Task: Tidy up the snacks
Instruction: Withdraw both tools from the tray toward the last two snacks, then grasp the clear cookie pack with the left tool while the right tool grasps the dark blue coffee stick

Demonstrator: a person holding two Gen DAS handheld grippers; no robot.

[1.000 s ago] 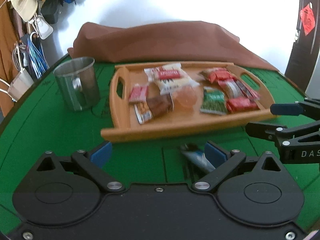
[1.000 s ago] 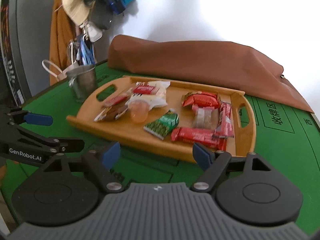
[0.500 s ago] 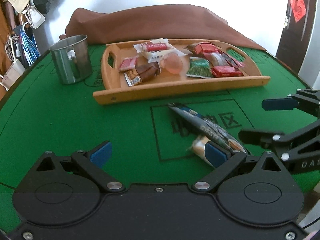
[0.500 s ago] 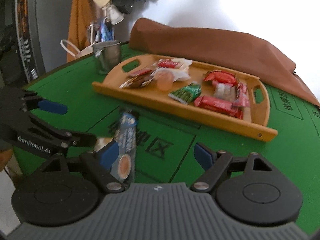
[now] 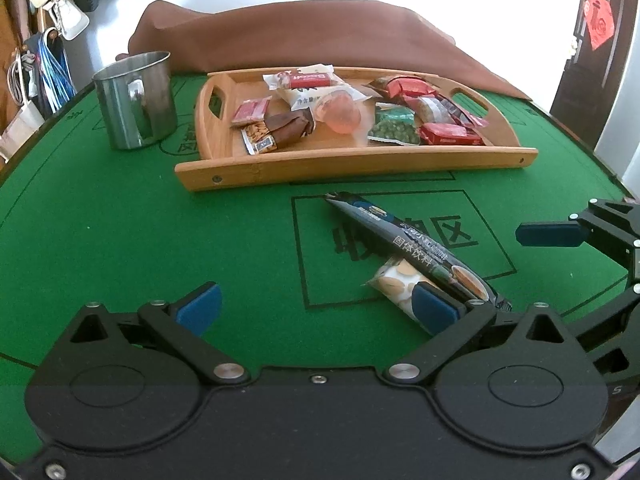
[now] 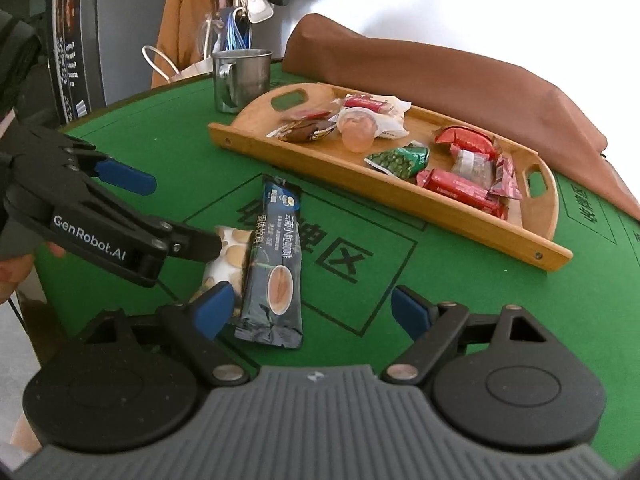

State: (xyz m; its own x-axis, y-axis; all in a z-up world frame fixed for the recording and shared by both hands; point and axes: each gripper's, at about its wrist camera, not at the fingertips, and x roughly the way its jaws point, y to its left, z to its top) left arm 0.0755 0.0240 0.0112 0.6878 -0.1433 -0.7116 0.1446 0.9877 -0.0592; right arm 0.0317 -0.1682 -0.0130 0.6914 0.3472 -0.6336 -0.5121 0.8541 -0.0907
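The table was covered in green felt printed with dark lines and characters. On it stood a steel mug at the far left, just beside a wooden tray with cut-out handles. A brown cloth lay bunched along the far edge behind both. Nearer, inside a printed square, a long dark sachet lay slantwise, with a small biscuit pack touching its left side, the sachet partly overlapping it. Both lay apart from the tray.

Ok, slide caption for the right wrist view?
Both open grippers, right and left, close in on a dark drink sachet and biscuit packet lying before the snack-filled wooden tray.
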